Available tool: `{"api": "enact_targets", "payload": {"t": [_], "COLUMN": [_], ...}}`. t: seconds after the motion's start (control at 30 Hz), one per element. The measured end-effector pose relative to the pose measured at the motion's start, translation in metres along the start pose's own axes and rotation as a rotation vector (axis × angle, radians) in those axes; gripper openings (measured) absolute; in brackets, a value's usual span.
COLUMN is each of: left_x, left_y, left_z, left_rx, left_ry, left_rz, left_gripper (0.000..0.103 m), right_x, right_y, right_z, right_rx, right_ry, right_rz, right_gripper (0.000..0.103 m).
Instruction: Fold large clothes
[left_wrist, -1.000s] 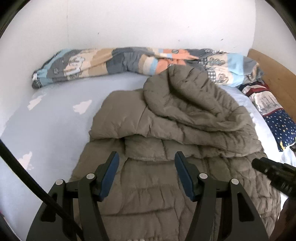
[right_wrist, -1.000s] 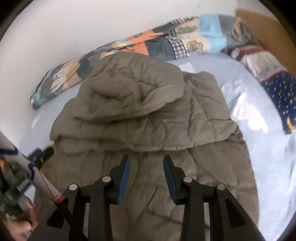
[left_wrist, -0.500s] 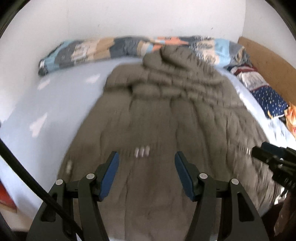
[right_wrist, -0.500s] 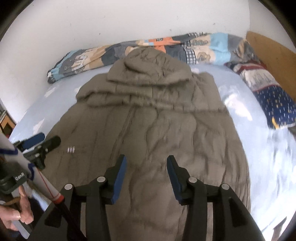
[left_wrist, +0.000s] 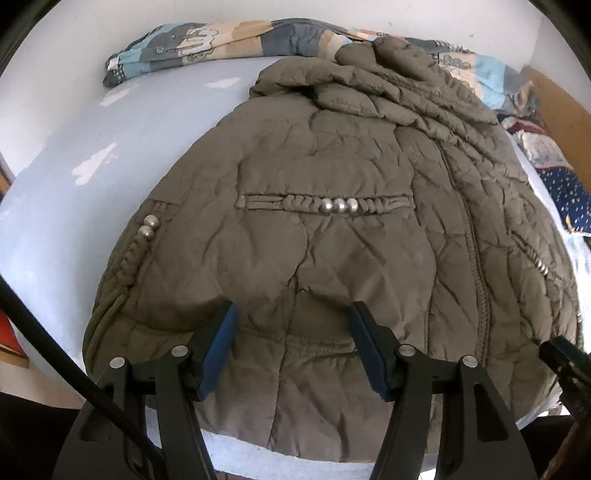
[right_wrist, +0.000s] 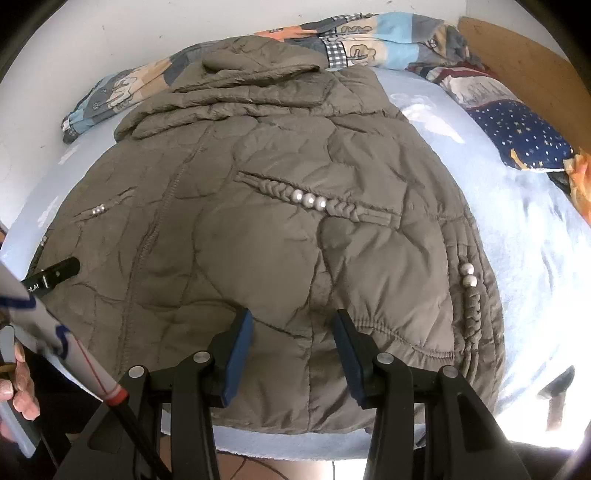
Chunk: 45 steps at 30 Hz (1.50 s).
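Nearest to me, my left gripper (left_wrist: 293, 330) hangs over the bottom hem of the jacket (left_wrist: 332, 236), its two blue pads wide apart and holding nothing. My right gripper (right_wrist: 291, 334) is also over the hem, further to the right side of the jacket, and its pads stand apart too, with only cloth seen between them. I cannot tell if the tips touch the fabric.

The jacket is a big olive quilted one. It lies flat, front side up, on the light blue bed sheet (left_wrist: 92, 147), with the hem toward me at the near edge of the bed. Each front panel has a pocket with braided trim and three silver beads (left_wrist: 338, 205), and the closed zipper (right_wrist: 162, 214) runs up the middle. More beads sit on the sleeve edges at both sides.

Further away, the hood (right_wrist: 255, 61) lies bunched on the top part of the jacket. Behind it, a patterned blanket (left_wrist: 207, 40) is rolled along the white wall. At the far right lies a dark blue pillow (right_wrist: 517, 133) with small stars.
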<state>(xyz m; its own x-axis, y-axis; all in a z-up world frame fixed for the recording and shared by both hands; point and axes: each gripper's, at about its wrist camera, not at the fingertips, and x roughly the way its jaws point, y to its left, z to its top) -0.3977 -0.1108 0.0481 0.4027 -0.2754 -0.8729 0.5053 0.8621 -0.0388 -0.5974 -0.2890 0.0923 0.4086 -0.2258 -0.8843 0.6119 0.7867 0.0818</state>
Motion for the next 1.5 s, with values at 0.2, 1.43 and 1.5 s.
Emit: {"api": "enact_targets", "payload": {"t": [0.2,1.43,1.5], "left_x": [0.008,-0.012,-0.02], "left_y": [-0.004,0.009,0.019], "left_z": [-0.001,-0.006,-0.004], "left_rx": [0.025,0.086,0.058], "left_ry": [0.01,-0.145,-0.161], "left_rz": [0.015,0.044,0.04], "left_gripper": [0.07,0.091,0.091], "right_x": [0.013,-0.02,-0.033], "right_y": [0.002,-0.017,-0.034], "right_z": [-0.001,0.002,0.004], "right_rx": [-0.016,0.019,0.081], "right_ry": [0.023,-0.148,-0.183], "right_rz": [-0.015,-0.015,-0.025], "right_gripper": [0.053,0.063,0.07]}}
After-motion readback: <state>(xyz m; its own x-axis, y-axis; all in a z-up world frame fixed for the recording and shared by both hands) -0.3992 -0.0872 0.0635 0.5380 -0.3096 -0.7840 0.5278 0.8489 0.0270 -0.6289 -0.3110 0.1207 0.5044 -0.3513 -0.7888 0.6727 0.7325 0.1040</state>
